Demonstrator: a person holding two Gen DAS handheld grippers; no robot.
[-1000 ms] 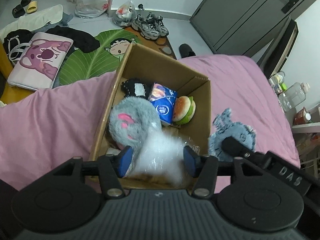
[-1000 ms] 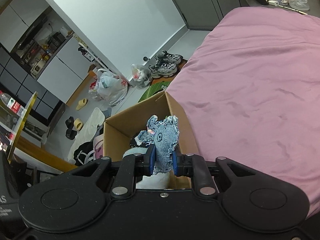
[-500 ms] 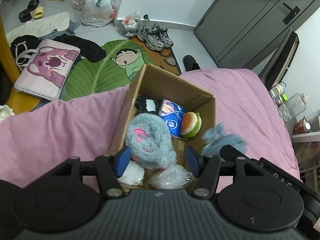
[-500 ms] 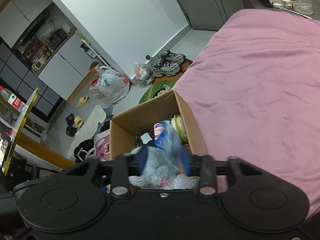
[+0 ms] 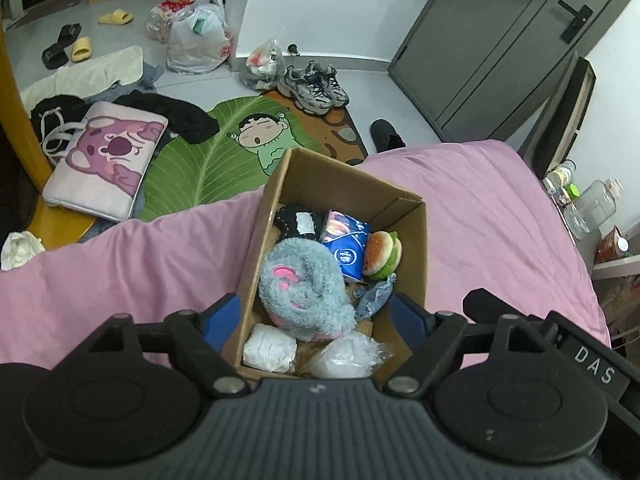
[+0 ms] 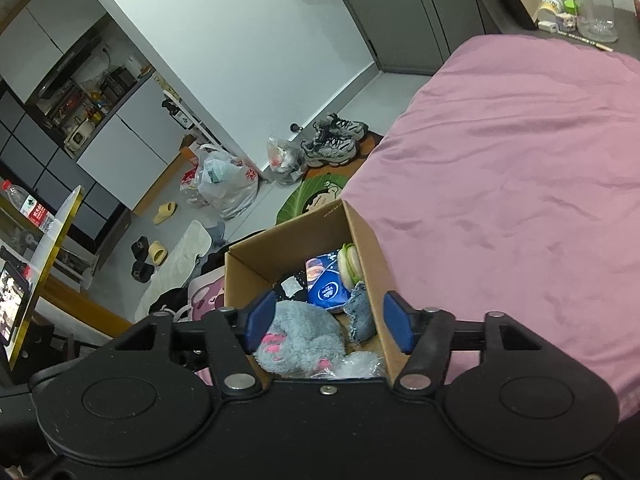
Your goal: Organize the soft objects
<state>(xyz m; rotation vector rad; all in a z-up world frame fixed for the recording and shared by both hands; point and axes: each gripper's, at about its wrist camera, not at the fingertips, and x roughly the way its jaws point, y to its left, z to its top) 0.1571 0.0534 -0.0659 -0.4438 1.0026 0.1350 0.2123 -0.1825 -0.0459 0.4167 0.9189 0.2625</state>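
In the open brown cardboard box (image 5: 412, 240), the fluffy grey plush toy with pink ears (image 5: 304, 288) hides most of the frayed blue denim toy (image 5: 374, 298), the crinkled clear plastic bag (image 5: 348, 358) is partly cut off by the gripper body, and the blue tissue packet (image 5: 346, 250) carries print too small to read.

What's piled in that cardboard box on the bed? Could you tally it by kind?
Plush toys: 2, the grey fluffy one and the burger.
Denim toy: 1.
Blue tissue pack: 1.
Black pouch: 1.
White roll: 1.
Clear plastic bag: 1.
Total: 7 in the box.
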